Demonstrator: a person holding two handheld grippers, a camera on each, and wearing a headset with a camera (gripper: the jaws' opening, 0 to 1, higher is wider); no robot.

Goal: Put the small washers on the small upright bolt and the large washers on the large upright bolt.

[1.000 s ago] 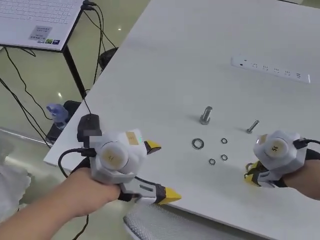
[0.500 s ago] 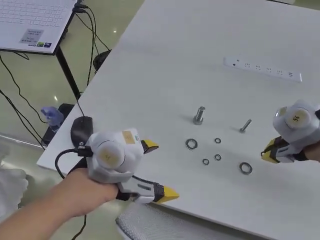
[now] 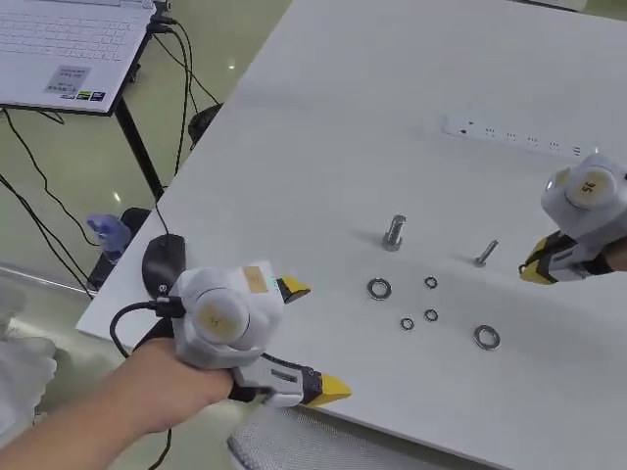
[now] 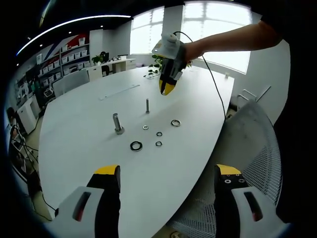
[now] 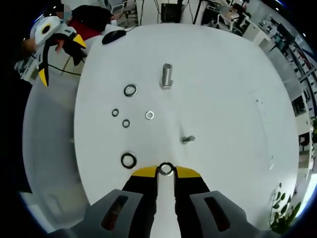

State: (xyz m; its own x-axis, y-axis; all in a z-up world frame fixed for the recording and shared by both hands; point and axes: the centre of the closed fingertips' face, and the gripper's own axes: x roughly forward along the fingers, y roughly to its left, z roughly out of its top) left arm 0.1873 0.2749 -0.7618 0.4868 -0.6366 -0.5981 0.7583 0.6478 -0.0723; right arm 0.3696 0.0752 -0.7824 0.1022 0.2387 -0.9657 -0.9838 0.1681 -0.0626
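The left gripper [image 3: 313, 338] hangs at the near edge of the white surface [image 3: 323, 127], close to its left corner, over the back of a mesh chair [image 3: 257, 448]. Its jaws stand wide with nothing between them. A black mouse [image 3: 161, 264] lies just to its left by that corner.

Ahead of it is a bare strip of surface, then the loose parts lie flat and apart from one another. One large washer [image 3: 379, 289] is on the left and another large washer [image 3: 487, 337] on the right. Three small washers [image 3: 431, 315] sit between them.

Just beyond, the large bolt [image 3: 394, 233] stands upright on its head, well inside the edges. The small bolt [image 3: 486, 253] stands to its right, and neither shank carries a washer.

The right gripper [image 3: 537, 272] is held above the surface, just right of the small bolt. In the right gripper view its jaws are narrow and pinch a gripped washer [image 5: 166, 169] at their yellow tips. Its size is hard to judge so close to the lens.

Farther back the surface is wide and bare up to a white power strip [image 3: 509, 137]. Off the left edge, a laptop [image 3: 69, 44] sits on a separate stand.
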